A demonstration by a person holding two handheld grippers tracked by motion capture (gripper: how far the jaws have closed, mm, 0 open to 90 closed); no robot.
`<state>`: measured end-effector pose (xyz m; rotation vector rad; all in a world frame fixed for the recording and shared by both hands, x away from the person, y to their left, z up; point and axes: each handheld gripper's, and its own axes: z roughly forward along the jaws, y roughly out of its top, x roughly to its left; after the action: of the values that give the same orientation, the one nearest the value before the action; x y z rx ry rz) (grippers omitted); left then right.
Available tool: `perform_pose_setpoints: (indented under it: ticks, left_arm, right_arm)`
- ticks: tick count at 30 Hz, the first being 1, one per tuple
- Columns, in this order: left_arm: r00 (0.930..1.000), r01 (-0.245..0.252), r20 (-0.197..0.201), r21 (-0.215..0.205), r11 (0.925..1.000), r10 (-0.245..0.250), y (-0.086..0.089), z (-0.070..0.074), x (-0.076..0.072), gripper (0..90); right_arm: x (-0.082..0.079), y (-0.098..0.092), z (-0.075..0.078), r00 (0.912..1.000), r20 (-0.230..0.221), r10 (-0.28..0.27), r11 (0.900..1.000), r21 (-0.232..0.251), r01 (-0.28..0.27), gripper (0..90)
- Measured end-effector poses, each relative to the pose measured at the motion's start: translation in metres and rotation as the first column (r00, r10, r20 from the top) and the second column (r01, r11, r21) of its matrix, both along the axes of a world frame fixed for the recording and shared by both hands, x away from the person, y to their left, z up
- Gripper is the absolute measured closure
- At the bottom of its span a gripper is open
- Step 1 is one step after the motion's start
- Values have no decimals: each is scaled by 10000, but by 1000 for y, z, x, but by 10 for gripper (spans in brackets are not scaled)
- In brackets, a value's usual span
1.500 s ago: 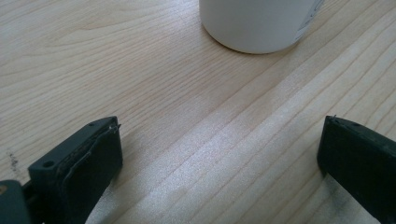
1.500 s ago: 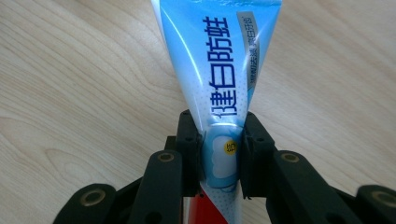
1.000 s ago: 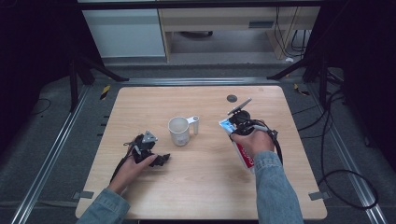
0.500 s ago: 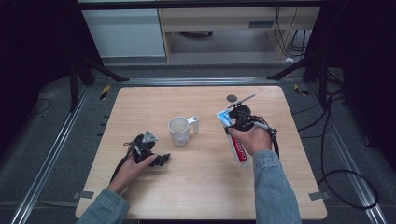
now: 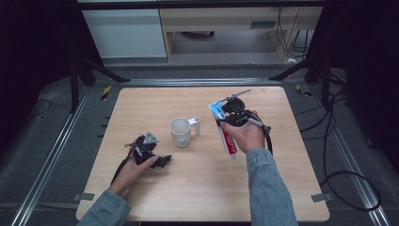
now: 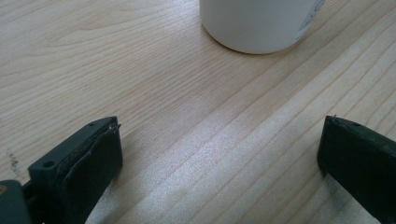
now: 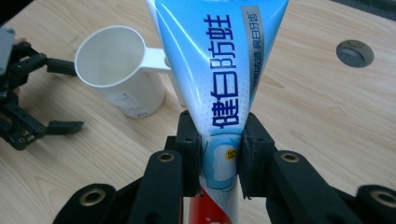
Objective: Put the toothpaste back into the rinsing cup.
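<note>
Soft overhead light brightens the table [image 5: 197, 197], surroundings dark; sheen on the wood, slight blur.

A toothpaste tube [image 7: 224, 70], light blue and white with dark blue lettering and a red lower part, is clamped across its middle between the jaws of the right gripper [image 7: 219, 158], its flat blue end uppermost. A white mug [image 5: 180, 132] with a side handle stands upright and empty mid-counter, left of the tube.

White mug [image 5: 180, 132], blue/white/red toothpaste tube [image 7: 219, 70] w/ blue lettering, black jaws, pale wood-grain table [image 5: 197, 188].
</note>
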<state>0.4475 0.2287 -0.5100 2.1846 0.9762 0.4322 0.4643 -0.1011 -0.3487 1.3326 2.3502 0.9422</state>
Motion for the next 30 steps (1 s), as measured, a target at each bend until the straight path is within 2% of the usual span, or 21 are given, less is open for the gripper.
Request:
perform_pose_setpoints:
  ticks: [8,21,30]
  left_arm:
    - [10000,-2,-7,8,10000,2,0,0,0,0]
    - [10000,-11,-3,7,10000,11,0,0,0,0]
    - [10000,-47,9,-34,10000,47,-1,0,0,0]
  right_arm:
    - [1,9,7,9993,370,18,9992,397,-33,729]
    - [1,33,20,9951,988,-91,9989,457,46,728]
    - [2,55,30,9875,1572,-76,9970,775,-46,728]
